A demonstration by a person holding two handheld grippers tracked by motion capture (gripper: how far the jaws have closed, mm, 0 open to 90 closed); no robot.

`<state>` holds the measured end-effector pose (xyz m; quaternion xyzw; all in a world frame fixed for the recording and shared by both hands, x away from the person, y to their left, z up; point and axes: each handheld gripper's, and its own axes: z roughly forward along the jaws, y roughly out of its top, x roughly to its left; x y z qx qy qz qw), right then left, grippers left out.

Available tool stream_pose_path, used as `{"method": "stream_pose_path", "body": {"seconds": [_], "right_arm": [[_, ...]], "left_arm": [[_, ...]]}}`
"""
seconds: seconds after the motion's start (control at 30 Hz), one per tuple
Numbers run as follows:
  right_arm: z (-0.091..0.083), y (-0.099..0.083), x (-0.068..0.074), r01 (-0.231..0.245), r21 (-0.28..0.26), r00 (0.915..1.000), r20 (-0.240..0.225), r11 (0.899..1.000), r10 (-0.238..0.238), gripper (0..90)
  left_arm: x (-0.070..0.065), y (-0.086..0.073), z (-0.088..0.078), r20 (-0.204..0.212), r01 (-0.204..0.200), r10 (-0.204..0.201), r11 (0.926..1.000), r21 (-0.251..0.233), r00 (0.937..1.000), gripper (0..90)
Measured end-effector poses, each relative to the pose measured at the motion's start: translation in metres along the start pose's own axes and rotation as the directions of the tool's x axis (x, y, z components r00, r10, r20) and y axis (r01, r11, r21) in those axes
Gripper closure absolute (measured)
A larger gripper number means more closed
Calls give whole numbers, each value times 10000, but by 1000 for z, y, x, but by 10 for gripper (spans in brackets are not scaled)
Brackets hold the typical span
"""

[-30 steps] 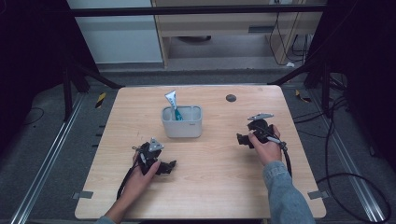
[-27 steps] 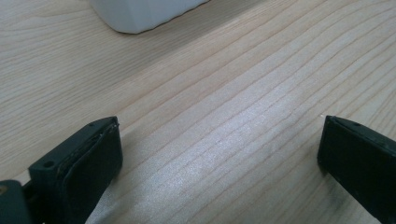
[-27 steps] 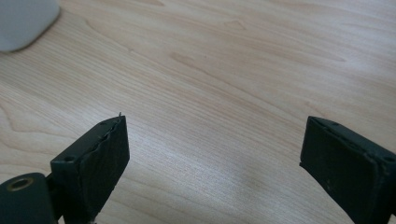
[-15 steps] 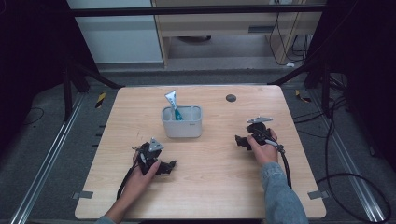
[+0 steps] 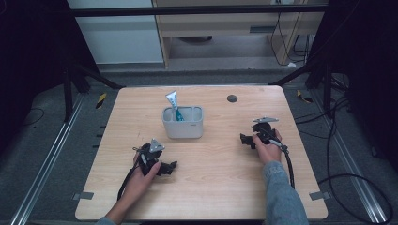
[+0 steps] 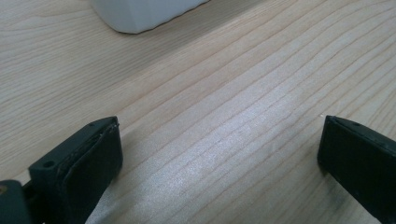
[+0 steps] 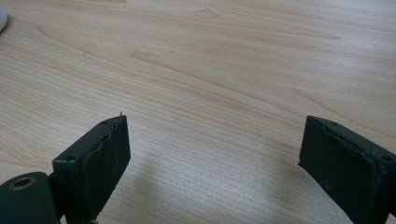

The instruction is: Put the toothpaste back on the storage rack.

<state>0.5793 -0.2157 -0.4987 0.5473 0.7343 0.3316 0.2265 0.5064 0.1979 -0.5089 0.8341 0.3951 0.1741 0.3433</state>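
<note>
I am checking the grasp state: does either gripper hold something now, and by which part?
Nothing is held. The left gripper and the right gripper both stand open over bare table.

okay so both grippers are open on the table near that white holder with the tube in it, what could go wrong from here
The tube leans out over the white holder's rim, so a sideways grab might tip or drag the holder. The left gripper and right gripper both rest low with jaws wide open, so sliding forward could scrape the table or bump the holder.

Table (image 5: 211,187): pale wood grain. Holder (image 5: 183,123): white-grey. Tube (image 5: 173,104): white with teal. Left gripper (image 5: 172,166) and right gripper (image 5: 242,138): black. Sleeve (image 5: 280,197): grey-blue. Disc (image 5: 232,98): dark.
</note>
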Motion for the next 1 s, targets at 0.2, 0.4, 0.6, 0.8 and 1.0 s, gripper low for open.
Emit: {"method": "stream_pose_path", "body": {"seconds": [0.2, 0.4, 0.6, 0.8, 1.0], "right_arm": [[4, -3, -3, -80, 88, 10000, -19, 9999, 80, 87], [8, -5, -3, -139, 56, 9999, -45, 9999, 140, 72], [11, -6, 0, 142, -28, 9998, 158, 9999, -142, 57], [11, -7, 1, -49, 185, 9990, 439, 9998, 41, 3], [11, -7, 1, -86, 186, 9986, 517, 9998, 76, 3]], "left_arm": [[0, 0, 0, 0, 13, -13, 10000, -12, 10000, 0], [0, 0, 0, -2, 3, -3, 10000, -3, 10000, 0], [0, 0, 0, -2, 4, -4, 10000, -3, 10000, 0], [0, 0, 0, -3, 4, -4, 10000, -3, 10000, 0], [0, 0, 0, 5, 11, -11, 10000, -9, 10000, 0]]}}
